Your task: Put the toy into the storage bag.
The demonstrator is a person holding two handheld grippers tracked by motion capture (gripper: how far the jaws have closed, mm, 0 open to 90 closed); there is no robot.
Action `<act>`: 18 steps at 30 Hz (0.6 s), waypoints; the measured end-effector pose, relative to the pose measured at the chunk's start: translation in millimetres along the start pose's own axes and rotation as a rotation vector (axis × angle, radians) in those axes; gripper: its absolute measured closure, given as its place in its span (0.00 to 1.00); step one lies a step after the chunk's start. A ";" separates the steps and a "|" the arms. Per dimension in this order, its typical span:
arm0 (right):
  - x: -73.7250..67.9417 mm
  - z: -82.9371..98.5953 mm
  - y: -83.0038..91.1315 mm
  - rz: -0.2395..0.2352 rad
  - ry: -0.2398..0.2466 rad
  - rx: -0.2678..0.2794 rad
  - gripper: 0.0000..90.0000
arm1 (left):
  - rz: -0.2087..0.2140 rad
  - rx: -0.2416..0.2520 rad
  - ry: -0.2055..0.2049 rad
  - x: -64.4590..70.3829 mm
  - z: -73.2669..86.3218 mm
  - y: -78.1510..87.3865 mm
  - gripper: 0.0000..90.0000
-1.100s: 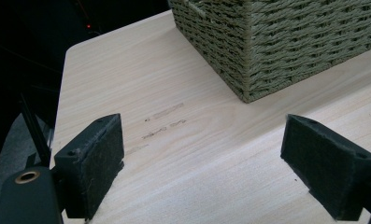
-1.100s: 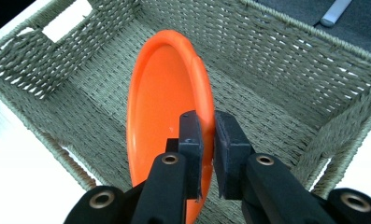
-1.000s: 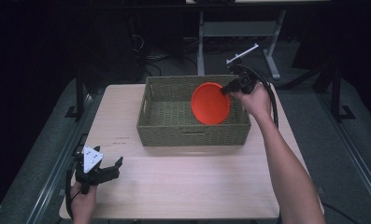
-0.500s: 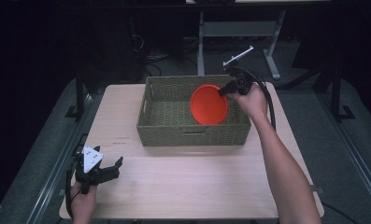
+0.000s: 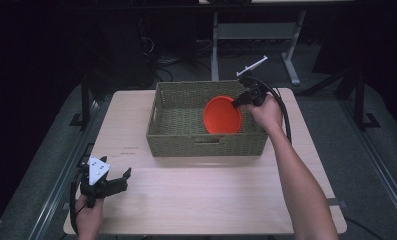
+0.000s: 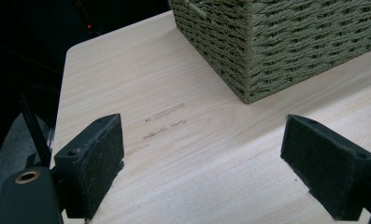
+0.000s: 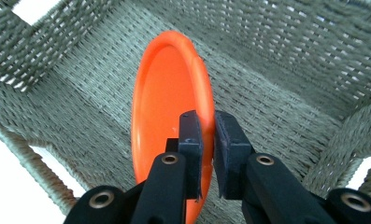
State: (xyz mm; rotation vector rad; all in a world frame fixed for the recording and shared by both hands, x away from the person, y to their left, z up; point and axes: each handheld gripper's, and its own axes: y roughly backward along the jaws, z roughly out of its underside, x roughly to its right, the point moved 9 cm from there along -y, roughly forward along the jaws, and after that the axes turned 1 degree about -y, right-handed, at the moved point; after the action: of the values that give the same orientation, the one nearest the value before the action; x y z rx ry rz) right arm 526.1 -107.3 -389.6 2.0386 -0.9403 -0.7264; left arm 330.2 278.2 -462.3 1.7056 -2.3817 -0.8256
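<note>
Right now your right gripper (image 5: 237, 101) is clamped on the rim of an orange plate (image 5: 222, 115), jaws pinching it from both sides w/ the plate standing on edge inside the woven basket (image 5: 178, 107). Plate's round, plain bright orange, smooth & glossy, w/ a raised lip around a shallow dished face; in the right gripper view its hollow side (image 7: 162, 107) faces left and the rim runs between your pads. It sits toward the basket's right end, tilted, lower edge down near the front wall. Basket is greenish-tan weave, rectangular, handle slot in the front wall, on the far-middle of the counter (image 5: 211, 190). Your left gripper (image 5: 117, 182) rests at the near-left corner of the counter, jaws wide apart, nothing between them, well apart from the basket.
</note>
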 end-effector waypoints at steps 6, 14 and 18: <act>-0.3 2.6 -7.3 -0.006 -0.006 -0.006 0.91 | 0.000 -0.001 0.001 0.0 0.1 0.2 0.14; -4.1 7.7 -19.5 -0.018 0.001 -0.035 0.91 | -0.001 -0.004 -0.006 -0.5 0.1 0.8 0.14; -4.0 11.2 -25.1 -0.012 0.002 -0.058 0.91 | 0.001 -0.001 -0.007 -0.1 -0.3 0.6 0.14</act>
State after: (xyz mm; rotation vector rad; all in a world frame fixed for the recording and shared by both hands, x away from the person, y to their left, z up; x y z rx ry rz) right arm 525.0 -97.6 -415.6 1.9958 -0.8970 -0.7491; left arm 329.8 278.3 -461.8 1.7036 -2.3859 -0.8336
